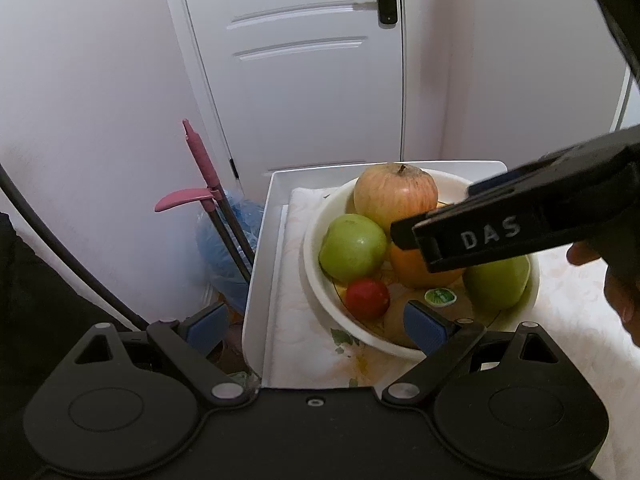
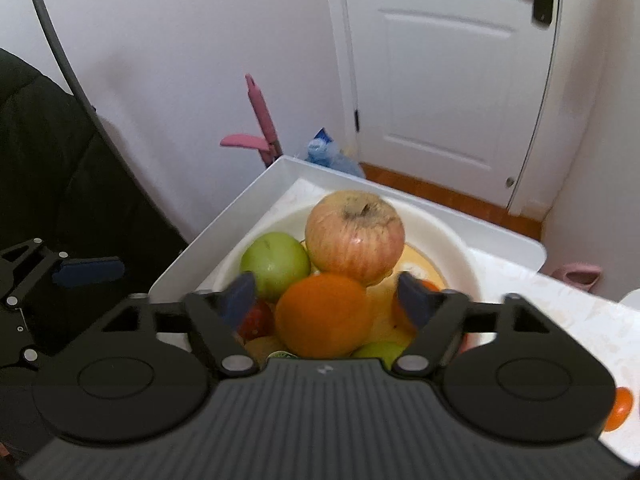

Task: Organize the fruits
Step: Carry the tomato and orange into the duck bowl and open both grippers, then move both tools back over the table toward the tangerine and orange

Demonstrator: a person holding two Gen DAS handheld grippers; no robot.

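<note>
Where bowl [image 2: 460, 256] brims — orange [image 2: 324, 312] glossy (unpinched) | both claws released

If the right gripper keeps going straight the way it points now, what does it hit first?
Most likely the orange: it sits between the open right gripper pads, at the front of the fruit pile in the white bowl. The big apple lies behind it. Depth is hard to judge.
</note>
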